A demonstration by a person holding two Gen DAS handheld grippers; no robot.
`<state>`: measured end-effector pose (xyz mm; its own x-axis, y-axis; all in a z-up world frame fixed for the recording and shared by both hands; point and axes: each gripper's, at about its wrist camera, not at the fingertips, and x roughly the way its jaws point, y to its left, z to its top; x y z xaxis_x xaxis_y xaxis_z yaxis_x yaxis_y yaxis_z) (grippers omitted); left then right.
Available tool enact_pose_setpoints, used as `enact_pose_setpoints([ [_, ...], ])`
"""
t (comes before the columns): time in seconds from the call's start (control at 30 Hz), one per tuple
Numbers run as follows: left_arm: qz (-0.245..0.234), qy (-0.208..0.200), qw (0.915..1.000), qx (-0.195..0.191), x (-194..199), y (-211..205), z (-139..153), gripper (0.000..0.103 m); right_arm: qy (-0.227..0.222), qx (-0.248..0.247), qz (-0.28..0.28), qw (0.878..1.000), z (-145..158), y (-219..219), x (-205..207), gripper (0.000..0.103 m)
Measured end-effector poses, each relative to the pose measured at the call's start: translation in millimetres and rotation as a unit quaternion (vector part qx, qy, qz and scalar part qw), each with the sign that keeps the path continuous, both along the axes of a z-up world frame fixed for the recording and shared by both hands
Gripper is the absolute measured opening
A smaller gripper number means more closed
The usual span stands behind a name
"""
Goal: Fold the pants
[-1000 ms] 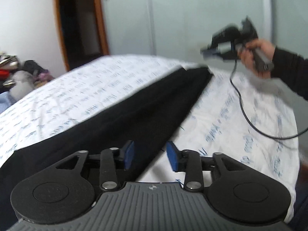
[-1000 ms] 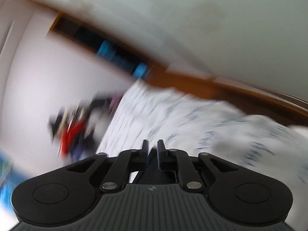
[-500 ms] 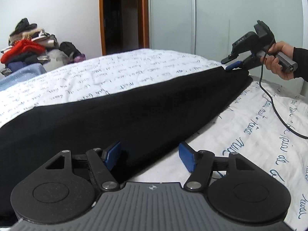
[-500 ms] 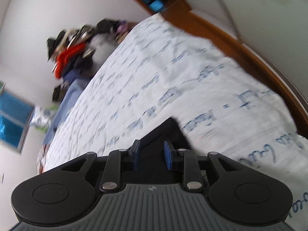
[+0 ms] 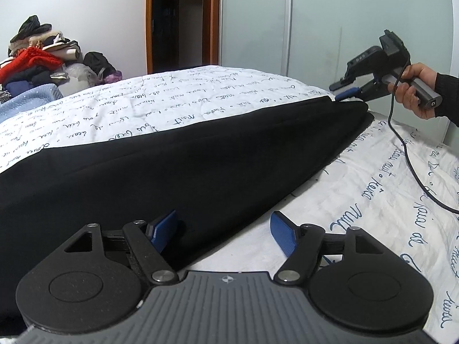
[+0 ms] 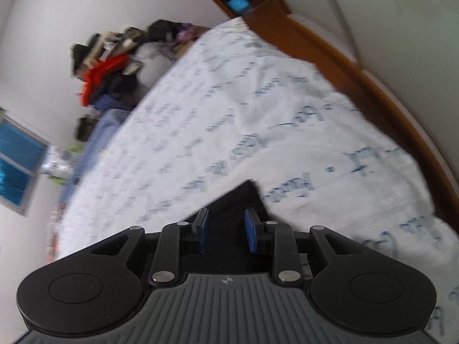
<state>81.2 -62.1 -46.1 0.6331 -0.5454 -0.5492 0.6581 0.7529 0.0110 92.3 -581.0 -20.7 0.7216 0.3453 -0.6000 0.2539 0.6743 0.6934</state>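
Left wrist view, left to right: a clothes pile sits at the far left beyond your bed, and the black pants stretch diagonally across the printed sheet. Your left gripper hangs with fingers spread wide, holding nothing, the left pad over the fabric's near edge. At the far right, your right gripper meets the pants' far end; its pads stand parted around the black corner, gripping nothing.

Black pants, laid flat in a long band across the bed, one corner pointing outward
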Motion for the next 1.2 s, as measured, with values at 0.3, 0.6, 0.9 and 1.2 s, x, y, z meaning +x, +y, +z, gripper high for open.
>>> enact_pose_setpoints([
  [0.3, 0.000, 0.004, 1.0000, -0.001, 1, 0, -1, 0.076, 0.025, -0.042, -0.005, 0.999, -8, 0, 4, 0.026],
  [0.6, -0.001, 0.004, 1.0000, 0.000, 1, 0, -2, 0.076, 0.004, 0.007, 0.017, 1.000, -7, 2, 0, 0.028],
  [0.9, 0.001, 0.006, 1.0000, 0.000, 1, 0, -3, 0.078, -0.059, -0.025, 0.030, 0.998, 3, 15, -4, 0.011],
  [1.2, 0.002, 0.006, 1.0000, -0.003, 1, 3, -3, 0.078, -0.037, -0.010, -0.025, 0.999, -23, 3, 4, 0.011],
])
